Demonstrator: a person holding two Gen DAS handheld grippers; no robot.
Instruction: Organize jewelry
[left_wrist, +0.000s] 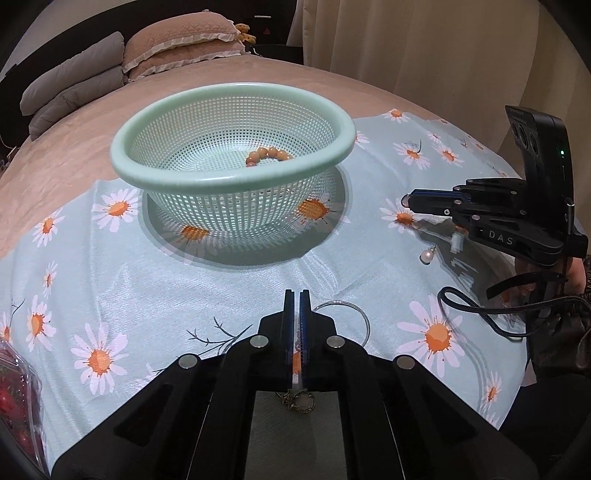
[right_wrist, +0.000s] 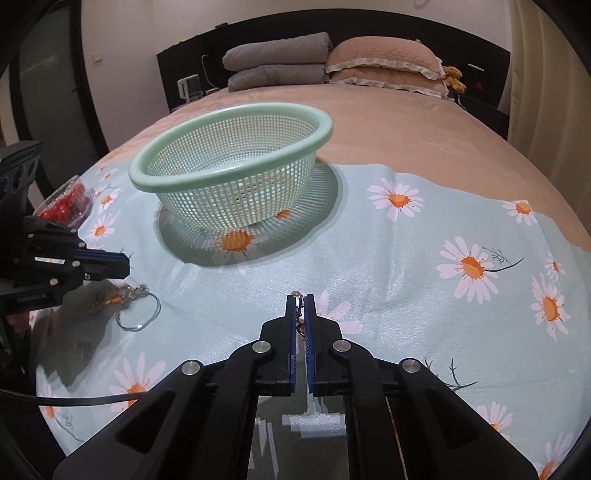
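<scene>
Left wrist view: a bead bracelet (left_wrist: 269, 155) already lies in the green basket (left_wrist: 155, 170) at upper centre. My left gripper (left_wrist: 297, 295) has its fingers together over a wire bangle (left_wrist: 364, 317); whether they pinch anything, I cannot tell.

Right wrist view: my right gripper (right_wrist: 300, 297) is clamped on a small pendant (right_wrist: 298, 295) at centre frame, clear of the basket. The bangle and charms at lower left, on the daisy cloth (right_wrist: 406, 295), remain to be binned.

Bead bracelet (left_wrist: 269, 156) in basket (left_wrist: 147, 147) on cloth (left_wrist: 147, 280); wire bangle (right_wrist: 140, 308) nearer, left
</scene>
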